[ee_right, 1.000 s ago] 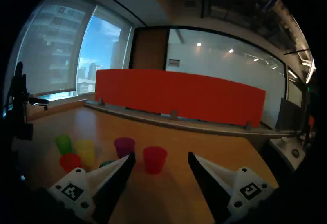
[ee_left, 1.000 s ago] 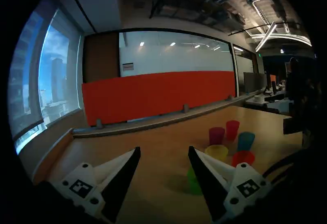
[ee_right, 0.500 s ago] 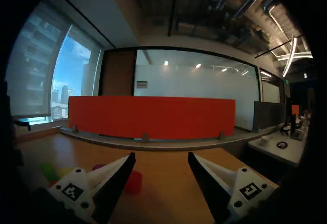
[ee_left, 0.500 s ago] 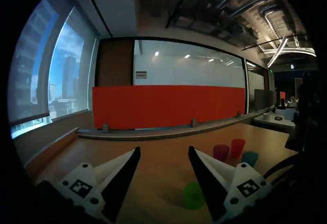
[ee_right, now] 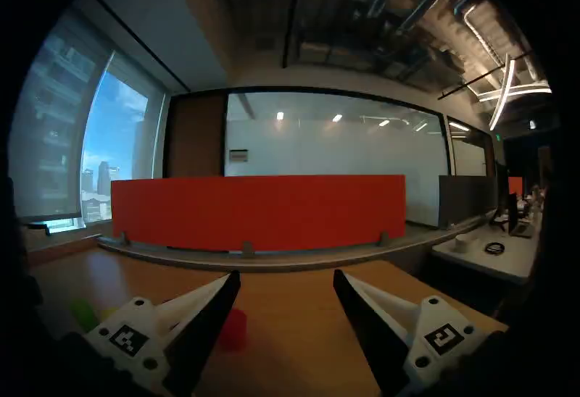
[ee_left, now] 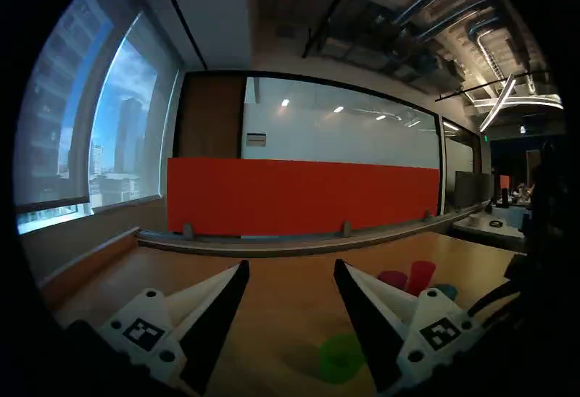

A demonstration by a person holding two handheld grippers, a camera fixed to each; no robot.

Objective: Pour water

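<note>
In the left gripper view my left gripper (ee_left: pixel 290 274) stands open over the wooden table (ee_left: pixel 283 303) with nothing between its fingers. A green cup (ee_left: pixel 339 357) sits low beside its right finger. Past that finger stand a magenta cup (ee_left: pixel 392 279), a red cup (ee_left: pixel 420 276) and a blue cup (ee_left: pixel 446 290). In the right gripper view my right gripper (ee_right: pixel 286 281) is open and holds nothing. A red cup (ee_right: pixel 233 329) peeks out by its left finger, and a green cup (ee_right: pixel 83 314) shows at the far left.
An orange divider panel (ee_left: pixel 301 195) runs along the table's far edge, with a glass wall behind it. Windows (ee_left: pixel 109 151) fill the left side. A neighbouring white desk (ee_right: pixel 493 252) with small items stands to the right. A dark figure (ee_left: pixel 544 201) is at the right edge.
Both gripper views have tilted upward, so the cups have slid toward the bottom and several have dropped out of sight. More ceiling shows now. Both grippers stay open.
</note>
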